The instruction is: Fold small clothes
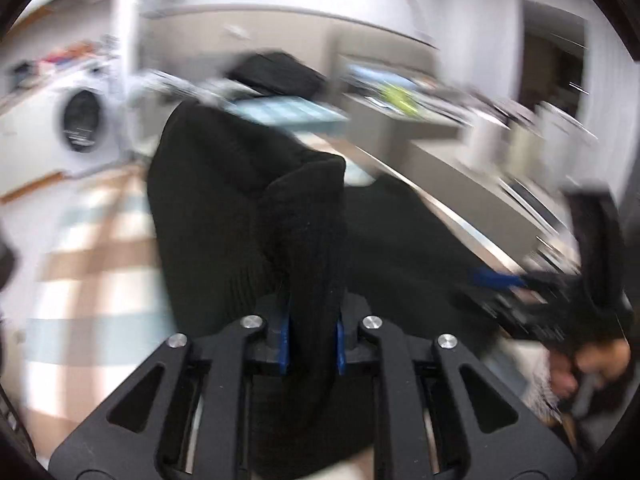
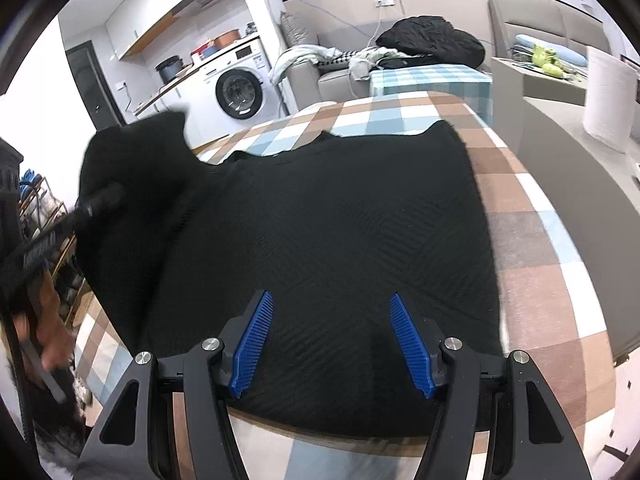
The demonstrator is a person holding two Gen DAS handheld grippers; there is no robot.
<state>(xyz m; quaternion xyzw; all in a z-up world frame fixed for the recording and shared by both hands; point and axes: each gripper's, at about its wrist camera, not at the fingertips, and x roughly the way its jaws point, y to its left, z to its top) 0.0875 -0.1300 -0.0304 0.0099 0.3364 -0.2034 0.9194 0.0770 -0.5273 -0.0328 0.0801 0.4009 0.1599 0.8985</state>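
Fingers (image 1: 284,332) of the left gripper (image 1: 312,336) pinch a raised corner of the black sweater (image 2: 320,220); right gripper (image 2: 332,340) hovers spread wide above its near hem. Carry the corner straight across while the body lies flat on the checkered tabletop (image 2: 540,280), keeping the fold edge even.

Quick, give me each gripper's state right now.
Left gripper: shut on a fold of the black knit garment, lifted off the table.
Right gripper: open, holding nothing, above the garment.
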